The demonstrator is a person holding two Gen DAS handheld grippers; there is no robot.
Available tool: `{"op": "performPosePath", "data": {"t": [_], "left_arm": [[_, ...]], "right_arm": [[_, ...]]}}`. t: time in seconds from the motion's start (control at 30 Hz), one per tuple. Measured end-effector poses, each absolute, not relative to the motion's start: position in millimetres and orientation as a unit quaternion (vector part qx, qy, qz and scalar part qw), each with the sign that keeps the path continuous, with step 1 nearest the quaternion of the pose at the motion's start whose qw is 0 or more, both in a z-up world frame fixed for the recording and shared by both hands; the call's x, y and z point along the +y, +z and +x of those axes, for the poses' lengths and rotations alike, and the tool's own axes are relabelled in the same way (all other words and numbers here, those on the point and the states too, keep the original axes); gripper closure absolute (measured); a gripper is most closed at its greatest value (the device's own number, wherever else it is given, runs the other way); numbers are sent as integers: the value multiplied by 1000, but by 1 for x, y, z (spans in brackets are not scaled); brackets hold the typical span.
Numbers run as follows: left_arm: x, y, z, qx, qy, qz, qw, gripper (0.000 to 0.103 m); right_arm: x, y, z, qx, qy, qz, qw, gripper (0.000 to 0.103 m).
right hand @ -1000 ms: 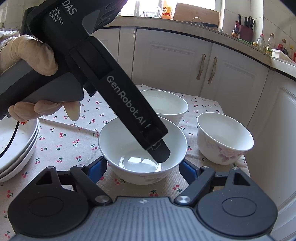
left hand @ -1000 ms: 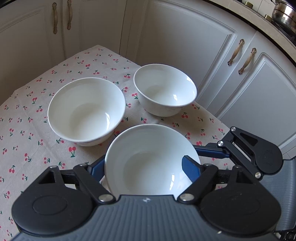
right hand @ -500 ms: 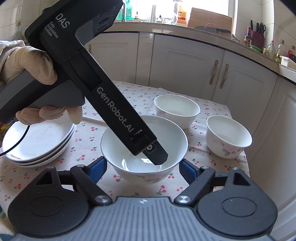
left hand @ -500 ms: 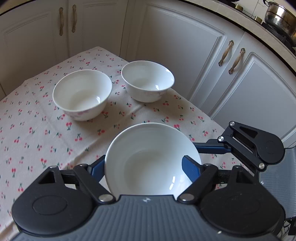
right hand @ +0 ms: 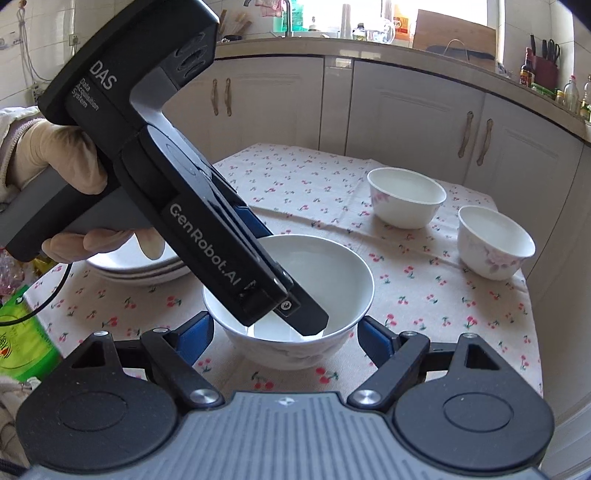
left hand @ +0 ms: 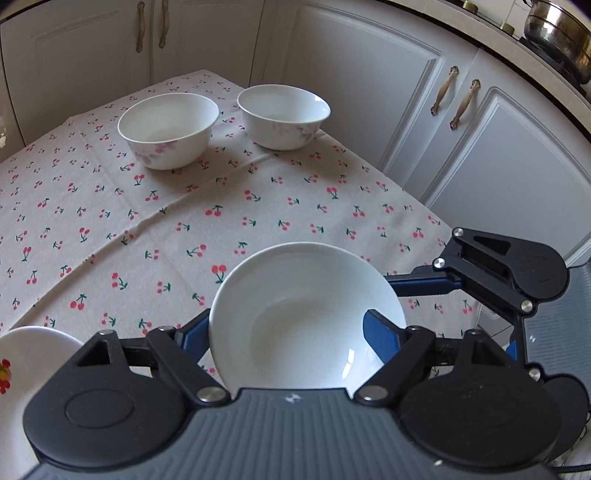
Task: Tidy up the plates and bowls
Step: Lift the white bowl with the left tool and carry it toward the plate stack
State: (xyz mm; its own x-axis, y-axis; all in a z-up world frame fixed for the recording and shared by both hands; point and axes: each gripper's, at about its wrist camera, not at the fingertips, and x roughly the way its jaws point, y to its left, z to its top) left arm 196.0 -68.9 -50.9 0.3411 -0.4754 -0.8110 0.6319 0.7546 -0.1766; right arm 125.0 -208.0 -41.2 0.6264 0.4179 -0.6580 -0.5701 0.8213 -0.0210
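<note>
A plain white bowl [left hand: 295, 321] is held by my left gripper [left hand: 288, 334], which is shut on it, one finger inside the bowl and the other outside its wall. From the right wrist view the same bowl [right hand: 332, 273] sits low over the cherry-print cloth, with the left gripper [right hand: 280, 291] reaching into it. My right gripper [right hand: 286, 328] flanks the bowl's lower wall, both blue pads touching it. Two flowered bowls [left hand: 168, 129] [left hand: 284, 114] stand at the far edge. A stack of plates [right hand: 140, 266] lies to the left.
The table [left hand: 110, 229] carries a cherry-print cloth, with white cabinets [left hand: 369, 92] close behind and to the right. A gloved hand [right hand: 55, 158] grips the left tool. A green packet [right hand: 22, 343] lies at the left edge. A steel pot [left hand: 557, 33] sits on the counter.
Both grippers have drawn back with the bowl, away from the two flowered bowls and toward the plates. A plate's edge has come into the left wrist view.
</note>
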Motion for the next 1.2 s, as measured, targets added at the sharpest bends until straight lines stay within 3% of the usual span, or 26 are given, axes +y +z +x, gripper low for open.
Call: {"op": "performPosePath", "data": {"t": [1.0, 1.1, 1.17, 1.2], "left_arm": [[-61, -54, 183, 463, -343, 74, 814, 17], [-60, -54, 183, 460, -345, 71, 815, 16], [-60, -51, 182, 454, -344, 75, 818, 12], [-60, -49, 181, 449, -345, 78, 821, 12]], "right_arm": [[-205, -48, 120, 358, 287, -108, 882, 14], [-206, -47, 120, 360, 292, -100, 880, 11], [-208, -45, 118, 352, 292, -97, 884, 0], [-209, -43, 116, 346, 294, -95, 886, 0]]}}
